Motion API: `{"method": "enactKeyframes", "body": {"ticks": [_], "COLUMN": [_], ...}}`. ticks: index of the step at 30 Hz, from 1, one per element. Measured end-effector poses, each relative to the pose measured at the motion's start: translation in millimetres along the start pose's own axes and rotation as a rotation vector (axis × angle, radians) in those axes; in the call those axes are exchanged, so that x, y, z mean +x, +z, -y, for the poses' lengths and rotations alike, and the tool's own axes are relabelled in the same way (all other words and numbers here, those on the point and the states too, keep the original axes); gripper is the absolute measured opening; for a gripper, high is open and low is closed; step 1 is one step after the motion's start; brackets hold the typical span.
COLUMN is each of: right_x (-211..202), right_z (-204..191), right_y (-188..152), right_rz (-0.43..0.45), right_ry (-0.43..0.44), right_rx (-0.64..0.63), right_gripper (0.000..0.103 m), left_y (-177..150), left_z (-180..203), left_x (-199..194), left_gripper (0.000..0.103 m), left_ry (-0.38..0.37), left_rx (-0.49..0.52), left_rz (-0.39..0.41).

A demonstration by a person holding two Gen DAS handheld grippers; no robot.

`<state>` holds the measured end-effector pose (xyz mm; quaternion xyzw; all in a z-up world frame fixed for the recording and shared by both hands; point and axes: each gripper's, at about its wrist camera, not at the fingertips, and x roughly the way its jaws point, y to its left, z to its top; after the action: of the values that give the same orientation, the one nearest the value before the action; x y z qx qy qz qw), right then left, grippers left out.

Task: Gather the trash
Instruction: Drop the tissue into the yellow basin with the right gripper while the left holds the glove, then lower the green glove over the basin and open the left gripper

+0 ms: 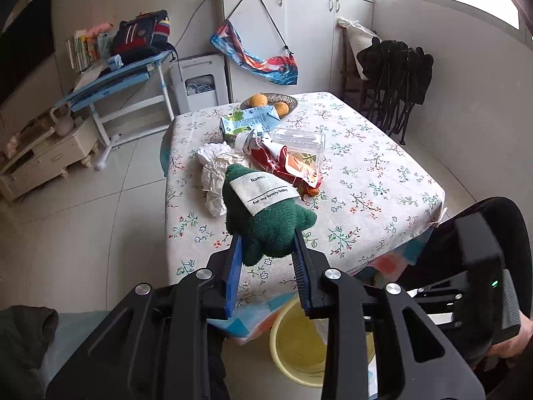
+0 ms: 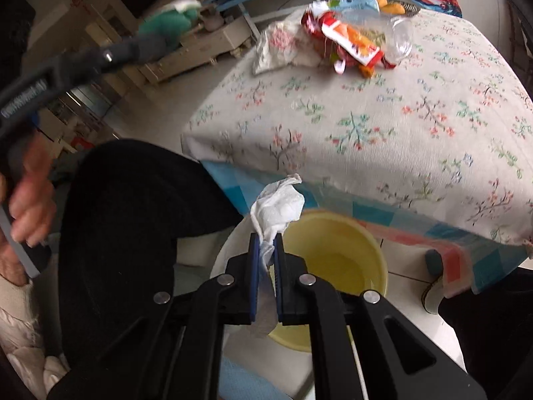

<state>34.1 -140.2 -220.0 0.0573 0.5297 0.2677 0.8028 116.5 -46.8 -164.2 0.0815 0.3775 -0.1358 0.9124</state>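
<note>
- Currently right gripper is clamped on a crumpled tissue, lower centre of frame, just above the yellow bin.
- Left gripper grips a green cloth over the table.
- Risk: tissue may cling to the pads or land on the rim.
- Remaining trash: wrappers, paper, carton, mid-table; cloth overhang partly screens the bin.

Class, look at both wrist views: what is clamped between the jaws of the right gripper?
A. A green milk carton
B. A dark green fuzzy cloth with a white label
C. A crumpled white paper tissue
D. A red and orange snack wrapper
C: in the right wrist view the right gripper is shut on the crumpled white paper tissue, held above the round yellow plastic bin; the green cloth is in the left gripper.
</note>
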Motion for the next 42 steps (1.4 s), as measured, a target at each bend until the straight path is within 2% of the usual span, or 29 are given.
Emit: {"method": "enactKeyframes", "body": {"ticks": [2,3,4,5,6,12,17,20,24,28,31,33,35,42], "right_x": [15,22,27,29,27,7,-20,-42,-66,-78,-84,-83,-84,-85], "right_z": [2,4,5,7,7,16,20,21,29,32,36,39,40,37], "right_y": [-6,-8,-12,-14,-15,-12,-13,-12,-14,-20,-21,-18,-17,-18], "right_rz": [-0.046,-0.072,-0.089,-0.095,-0.091,0.001,0.16,0.275,0.39,0.456,0.475,0.482,0.486,0.494], "right_ry": [-0.017,-0.034,-0.05,-0.068,-0.081,-0.102,-0.162,-0.224,-0.244,-0.255,-0.257,-0.256,-0.252,-0.255], "right_rx": [-0.001,-0.001,-0.001,0.001,0.002,0.044,0.063,0.085,0.133,0.154,0.159,0.17,0.179,0.159], "right_gripper": [0.012,0.016,0.024,0.041,0.047,0.051,0.058,0.064,0.066,0.066,0.067,0.067,0.067,0.068], "left_y": [-1,-1,-1,-1,-2,-7,-15,-30,-59,-86,-99,-100,-98,-78], "left_z": [4,4,5,6,8,16,27,36,57,78,90,94,94,84], "left_x": [-5,-6,-8,-10,-11,-16,-14,-2,22,46,57,59,54,34], "left_gripper": [0.028,0.028,0.028,0.028,0.028,0.028,0.028,0.028,0.029,0.034,0.04,0.045,0.057,0.065], "left_ry": [0.001,0.0,0.0,0.001,0.0,-0.001,-0.02,-0.043,-0.074,-0.104,-0.097,-0.079,-0.062,0.026], "left_rx": [0.008,0.01,0.013,0.016,0.019,0.044,0.074,0.094,0.153,0.204,0.242,0.261,0.262,0.259], "left_rz": [0.011,0.014,0.016,0.018,0.019,0.021,-0.007,-0.064,-0.165,-0.262,-0.298,-0.298,-0.275,-0.161]}}
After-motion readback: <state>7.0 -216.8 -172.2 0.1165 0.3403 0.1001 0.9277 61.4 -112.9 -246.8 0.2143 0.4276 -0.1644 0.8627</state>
